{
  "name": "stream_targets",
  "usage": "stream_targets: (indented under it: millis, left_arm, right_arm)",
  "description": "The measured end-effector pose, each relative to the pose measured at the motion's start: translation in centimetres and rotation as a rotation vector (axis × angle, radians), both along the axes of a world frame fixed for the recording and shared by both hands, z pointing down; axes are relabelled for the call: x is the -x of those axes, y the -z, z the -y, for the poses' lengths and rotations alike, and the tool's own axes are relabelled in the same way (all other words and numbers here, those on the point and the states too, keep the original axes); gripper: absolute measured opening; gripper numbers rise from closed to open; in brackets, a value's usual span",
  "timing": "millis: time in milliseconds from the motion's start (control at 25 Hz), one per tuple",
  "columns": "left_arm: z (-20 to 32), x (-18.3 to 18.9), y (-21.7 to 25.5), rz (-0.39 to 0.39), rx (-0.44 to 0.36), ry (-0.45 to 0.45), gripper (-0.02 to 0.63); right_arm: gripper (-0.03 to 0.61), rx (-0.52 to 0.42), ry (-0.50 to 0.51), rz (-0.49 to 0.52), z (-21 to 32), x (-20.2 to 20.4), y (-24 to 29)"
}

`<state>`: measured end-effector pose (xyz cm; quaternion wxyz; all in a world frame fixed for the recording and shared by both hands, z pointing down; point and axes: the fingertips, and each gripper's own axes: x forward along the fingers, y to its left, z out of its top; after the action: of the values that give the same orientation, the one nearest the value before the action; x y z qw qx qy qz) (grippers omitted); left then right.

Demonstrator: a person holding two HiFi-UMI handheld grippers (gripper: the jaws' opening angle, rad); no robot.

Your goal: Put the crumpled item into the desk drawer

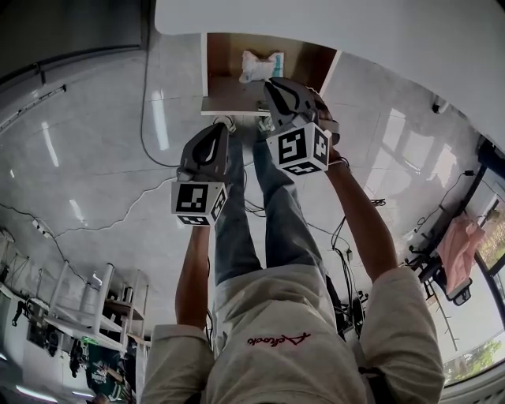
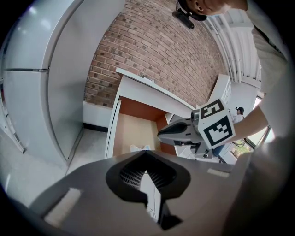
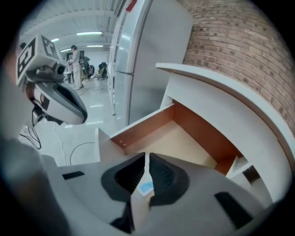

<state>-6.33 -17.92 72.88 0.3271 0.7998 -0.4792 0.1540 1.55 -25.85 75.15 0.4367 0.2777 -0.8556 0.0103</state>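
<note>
The desk drawer (image 1: 229,95) stands pulled out under the white desk top (image 1: 331,16). A crumpled white item with blue print (image 1: 260,65) lies inside it at the back, free of both grippers. My right gripper (image 1: 273,88) is shut and hovers over the drawer's front, its tips just short of the item. Lower and to the left, my left gripper (image 1: 224,126) is also shut, in front of the drawer's front panel. The left gripper view looks past its shut jaws (image 2: 146,173) at the drawer (image 2: 131,131), the item (image 2: 139,148) and the right gripper (image 2: 161,134). The right gripper view shows the drawer's bare wooden bottom (image 3: 184,138).
Cables (image 1: 154,189) trail over the glossy tiled floor left of the drawer. A metal rack (image 1: 87,308) stands at lower left, and a chair with pink cloth (image 1: 458,245) at right. A brick wall (image 2: 152,50) backs the desk, with a tall white cabinet (image 3: 147,60) beside it.
</note>
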Motion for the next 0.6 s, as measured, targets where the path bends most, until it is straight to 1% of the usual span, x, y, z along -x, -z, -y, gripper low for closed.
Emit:
stream_targets:
  millis: [200,320,440,600]
  left_arm:
    - [0.0,-0.3,-0.1,0.001,0.000,-0.010,0.009]
    - [-0.2,-0.5,0.1,0.000,-0.001,-0.014,0.009]
    - [-0.1,-0.6,0.4,-0.003,-0.008,-0.020,0.009]
    - [0.0,-0.7,1.2,-0.005,-0.021,-0.019,0.009]
  right_arm:
    - [0.018,0.007,-0.136,0.109,-1.6,-1.2,2.1]
    - [0.012,0.040,-0.216,0.165,-2.9,-2.3,2.6]
    - [0.012,0.065,-0.302,0.251,-3.6,-2.7,3.5]
    - [0.012,0.083,-0.370,0.333,-4.4,-2.9,4.8]
